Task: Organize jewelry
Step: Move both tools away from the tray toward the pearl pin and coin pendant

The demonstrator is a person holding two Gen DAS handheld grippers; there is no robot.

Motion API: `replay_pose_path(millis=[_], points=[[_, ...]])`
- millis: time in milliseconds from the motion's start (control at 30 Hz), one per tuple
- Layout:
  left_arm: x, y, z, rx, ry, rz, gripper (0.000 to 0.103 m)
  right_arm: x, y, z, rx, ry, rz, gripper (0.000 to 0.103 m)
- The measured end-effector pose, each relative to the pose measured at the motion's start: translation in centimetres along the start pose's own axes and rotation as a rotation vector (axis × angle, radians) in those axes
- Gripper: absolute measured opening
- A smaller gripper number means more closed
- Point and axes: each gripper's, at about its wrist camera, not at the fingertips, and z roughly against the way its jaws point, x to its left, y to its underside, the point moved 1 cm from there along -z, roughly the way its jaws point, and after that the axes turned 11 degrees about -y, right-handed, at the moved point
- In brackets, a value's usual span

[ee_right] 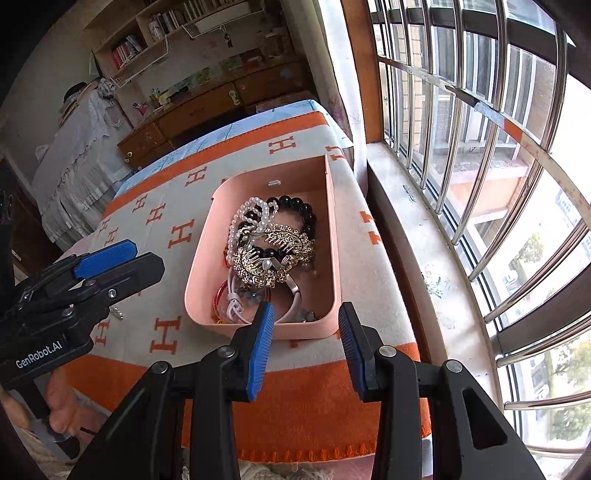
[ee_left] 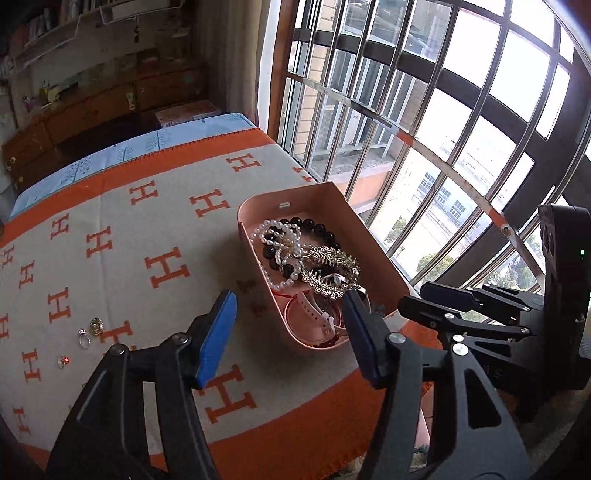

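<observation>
- The left hand-held gripper (ee_left: 288,325) hangs spread and empty by the pink box (ee_left: 369,236), which sits heaped with jewelry (ee_left: 314,254) at the tabletop's window edge.
- The right hand-held gripper (ee_right: 306,332) is half spread, empty, at the box's near wall.
- Three rings (ee_left: 86,334) lie loose on the blanket (ee_left: 147,229); next, I judge, a fine pinch on one.

A cream blanket (ee_left: 122,236) patterned with orange H letters and edged in orange covers the tabletop, with a pale blue cloth (ee_left: 122,155) showing at its far end. To the right stands a window with metal bars (ee_right: 480,155). Far left, wooden drawers (ee_right: 207,107) sit under bookshelves (ee_right: 166,26).
</observation>
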Motion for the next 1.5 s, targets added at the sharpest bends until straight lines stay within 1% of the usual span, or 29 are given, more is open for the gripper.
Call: replay_pose_path(millis=[200,333,467,567,667,800,900,1033,1067,1100,1167,1200,1233,1300,1400,1500], points=[[2.3,1.8,2.4,-0.016,-0.023,0.054,0.057,2.0,0.2,0.3,-0.016,-0.002,0.022,0.037],[4.0,2.7,3.3,-0.014,-0.066,0.092,0.057,3.5,0.5,0.3,-0.015,-0.001,0.030,0.037],[5.9,3.6,3.9,-0.006,-0.065,0.139,0.056,5.1,0.9,0.8,-0.034,-0.002,0.053,0.037],[7.4,4.5,4.6,-0.006,-0.056,0.176,0.056,6.6,1.2,1.2,-0.053,-0.030,0.077,0.037],[9.3,5.6,5.5,-0.016,-0.081,0.214,0.056,8.2,1.2,1.5,-0.071,-0.046,0.099,0.037],[13.0,6.9,6.4,-0.022,-0.109,0.304,0.056,10.4,1.3,1.3,-0.088,-0.067,0.132,0.037],[16.1,7.9,7.9,-0.069,-0.153,0.390,0.056,11.6,1.1,0.5,-0.068,-0.093,0.141,0.037],[20.6,9.1,10.9,-0.185,-0.202,0.529,0.056,13.0,0.5,-0.6,-0.055,-0.103,0.173,0.038],[21.7,9.4,11.6,-0.204,-0.213,0.553,0.056,13.5,0.4,-0.8,-0.056,-0.109,0.186,0.038],[22.9,9.5,12.3,-0.204,-0.233,0.566,0.056,14.0,0.2,-1.0,-0.056,-0.113,0.203,0.038],[24.6,9.5,13.2,-0.181,-0.289,0.569,0.056,15.2,-0.3,-1.3,-0.058,-0.109,0.242,0.040],[25.6,9.6,13.6,-0.175,-0.314,0.577,0.056,15.9,-0.6,-1.5,-0.058,-0.104,0.269,0.044],[26.5,9.7,14.0,-0.172,-0.324,0.586,0.056,16.7,-0.9,-1.7,-0.060,-0.102,0.296,0.051],[28.0,10.0,14.6,-0.163,-0.323,0.605,0.056,18.3,-1.7,-2.1,-0.065,-0.124,0.340,0.056],[29.1,10.2,15.1,-0.146,-0.344,0.595,0.056,21.1,-3.1,-2.9,-0.042,-0.184,0.388,0.057],[29.3,10.2,14.9,-0.119,-0.355,0.562,0.056,24.2,-3.7,-4.4,0.009,-0.250,0.454,0.057]])
